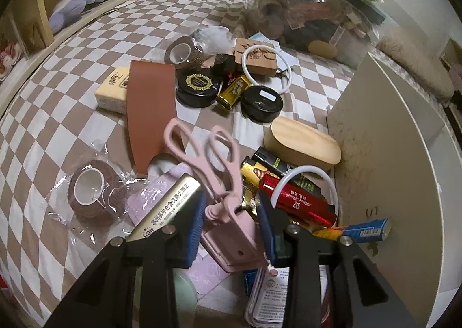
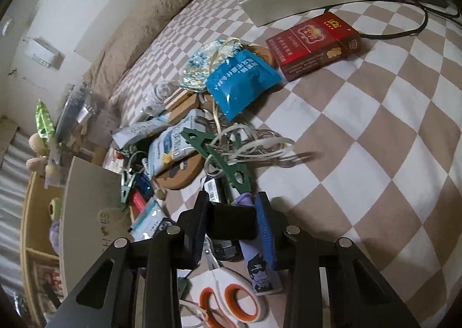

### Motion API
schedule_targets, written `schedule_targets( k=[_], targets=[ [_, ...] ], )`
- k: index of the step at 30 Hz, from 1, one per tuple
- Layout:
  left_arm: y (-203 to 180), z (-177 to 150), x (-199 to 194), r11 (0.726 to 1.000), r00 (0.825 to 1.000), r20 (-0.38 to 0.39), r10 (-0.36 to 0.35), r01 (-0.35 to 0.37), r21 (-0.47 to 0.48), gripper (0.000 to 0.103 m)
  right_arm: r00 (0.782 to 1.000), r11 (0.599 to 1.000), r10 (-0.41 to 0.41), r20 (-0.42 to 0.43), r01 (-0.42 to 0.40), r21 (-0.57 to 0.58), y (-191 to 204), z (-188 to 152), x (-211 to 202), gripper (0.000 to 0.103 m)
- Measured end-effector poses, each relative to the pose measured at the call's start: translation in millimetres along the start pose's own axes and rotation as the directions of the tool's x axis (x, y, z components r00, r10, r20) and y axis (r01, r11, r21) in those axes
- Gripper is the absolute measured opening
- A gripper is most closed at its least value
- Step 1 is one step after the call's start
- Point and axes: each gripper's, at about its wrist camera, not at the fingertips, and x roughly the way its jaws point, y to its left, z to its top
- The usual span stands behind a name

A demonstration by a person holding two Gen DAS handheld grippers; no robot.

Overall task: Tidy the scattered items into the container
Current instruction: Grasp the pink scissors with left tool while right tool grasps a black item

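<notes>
Scattered items (image 1: 231, 82) cover the checked bed (image 1: 72, 102) mid-frame in both views. Low in the left wrist view, the left hand-held gripper (image 1: 231, 224) is clamped on pink scissors (image 1: 213, 172), handles pointing up. Bottom centre of the right wrist view, the right hand-held gripper (image 2: 232, 218) is clamped on a black block (image 2: 231, 221) beside a green clip (image 2: 222, 157).

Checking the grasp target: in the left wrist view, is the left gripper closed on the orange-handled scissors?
No. The left gripper clamps pink scissors.
</notes>
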Motion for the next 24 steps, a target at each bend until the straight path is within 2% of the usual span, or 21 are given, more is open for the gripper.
schedule_targets(
  k=[6, 13, 24],
  targets=[
    [-0.2, 1.7, -8.9, 1.000, 0.999, 0.042, -0.019, 0.019, -0.008, 0.027, 0.999, 0.999, 0.042, 0.021, -0.042, -0.009, 4.3, 0.4, -5.1, 0.033],
    [0.9, 3.4, -20.6, 0.999, 0.994, 0.100, -0.041, 0.043, -0.015, 0.027, 0.996, 0.997, 0.073, 0.056, -0.072, -0.009, 7.6, 2.0, -12.2, 0.033],
    [9.7, 5.0, -30.8, 0.990, 0.980, 0.165, -0.110, 0.123, -0.074, 0.027, 0.985, 0.991, 0.131, 0.108, -0.131, -0.005, 8.7, 6.1, -23.1, 0.033]
  ],
)
